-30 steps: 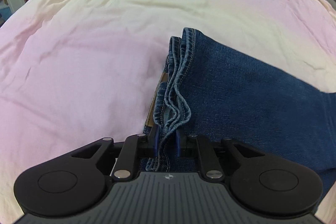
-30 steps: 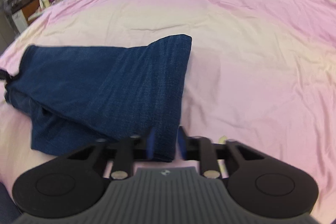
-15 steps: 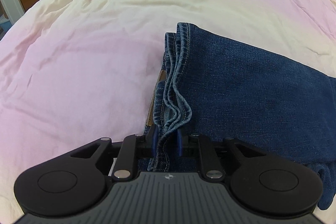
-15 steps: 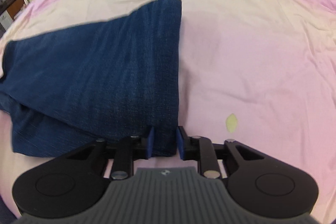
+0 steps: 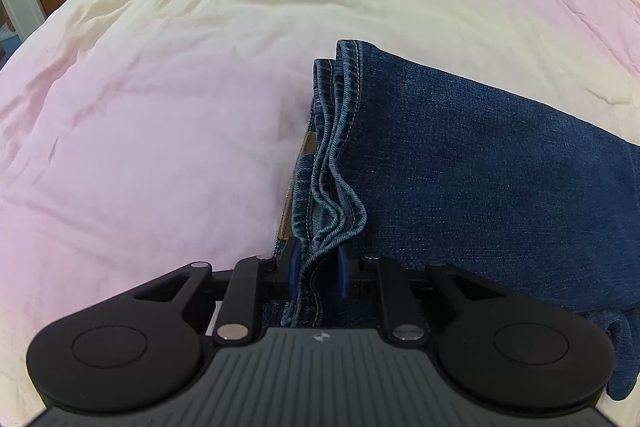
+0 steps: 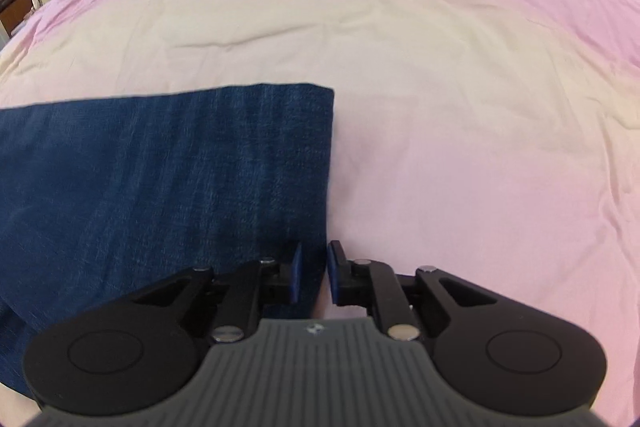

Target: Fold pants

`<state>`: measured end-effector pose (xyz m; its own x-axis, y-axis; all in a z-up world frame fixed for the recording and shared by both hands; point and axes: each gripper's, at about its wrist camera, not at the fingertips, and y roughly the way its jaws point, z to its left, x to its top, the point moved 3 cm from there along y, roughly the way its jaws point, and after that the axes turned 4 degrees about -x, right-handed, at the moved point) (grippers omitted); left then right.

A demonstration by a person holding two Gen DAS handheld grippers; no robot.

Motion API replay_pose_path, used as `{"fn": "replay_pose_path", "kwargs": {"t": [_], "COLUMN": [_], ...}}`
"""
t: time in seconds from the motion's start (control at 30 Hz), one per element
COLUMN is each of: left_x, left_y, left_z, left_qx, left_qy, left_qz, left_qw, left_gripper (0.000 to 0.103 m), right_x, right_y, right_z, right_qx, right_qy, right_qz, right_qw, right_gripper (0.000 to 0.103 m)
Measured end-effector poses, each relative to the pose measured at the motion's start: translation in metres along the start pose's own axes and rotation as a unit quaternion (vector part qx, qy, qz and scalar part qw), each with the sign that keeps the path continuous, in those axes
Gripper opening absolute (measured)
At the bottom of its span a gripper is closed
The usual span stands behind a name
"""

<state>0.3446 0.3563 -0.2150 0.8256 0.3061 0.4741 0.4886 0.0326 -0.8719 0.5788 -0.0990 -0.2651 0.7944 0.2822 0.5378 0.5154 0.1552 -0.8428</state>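
**Both grippers hold the folded jeans on the pink bed cover**

The left gripper (image 5: 316,273) points steeply down at the bed, and its blue pads are clamped on the stacked hems of the pants (image 5: 460,167). The hem layers bunch up between the pads in the lower centre of the left wrist view. From there the pants run to the right side of the frame, so their long axis goes across the picture and the hem ends face left.

The right gripper (image 6: 314,273) also tilts down. Its jaws have just been closing, and the folded edge of the pants (image 6: 168,187) sits between the pads at the lower centre, so it is clamped on this edge. In this view the pants fill the left half and their straight fold edge runs from the jaws up to the middle of the frame.

The pants lie flat on the pink bed cover (image 6: 460,87).

Only the left view shows the stitched hems and a brown label. Only the right view shows the smooth fold edge.
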Motion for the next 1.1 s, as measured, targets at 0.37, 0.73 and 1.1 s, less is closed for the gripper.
{"fn": "replay_pose_path", "kwargs": {"t": [0.37,0.73,1.1], "left_x": [-0.002,0.001,-0.030], "left_y": [0.002,-0.006,-0.090], "left_z": [0.004,0.009,-0.013], "left_qx": [-0.016,-0.002,-0.007], "left_qy": [-0.005,-0.010,-0.005], "left_qz": [-0.005,-0.014,-0.086], "left_qw": [0.9998,0.9999,0.9963], "left_gripper": [0.022,0.044,0.045], "right_x": [0.065,0.056,-0.065], "right_y": [0.022,0.000,-0.052], "right_z": [0.010,0.000,0.058], "right_qx": [-0.003,-0.007,0.061], "right_qy": [0.016,0.018,-0.057], "right_qz": [-0.041,-0.047,-0.006], "right_qw": [0.999,0.999,0.997], "right_gripper": [0.000,0.007,0.008]}}
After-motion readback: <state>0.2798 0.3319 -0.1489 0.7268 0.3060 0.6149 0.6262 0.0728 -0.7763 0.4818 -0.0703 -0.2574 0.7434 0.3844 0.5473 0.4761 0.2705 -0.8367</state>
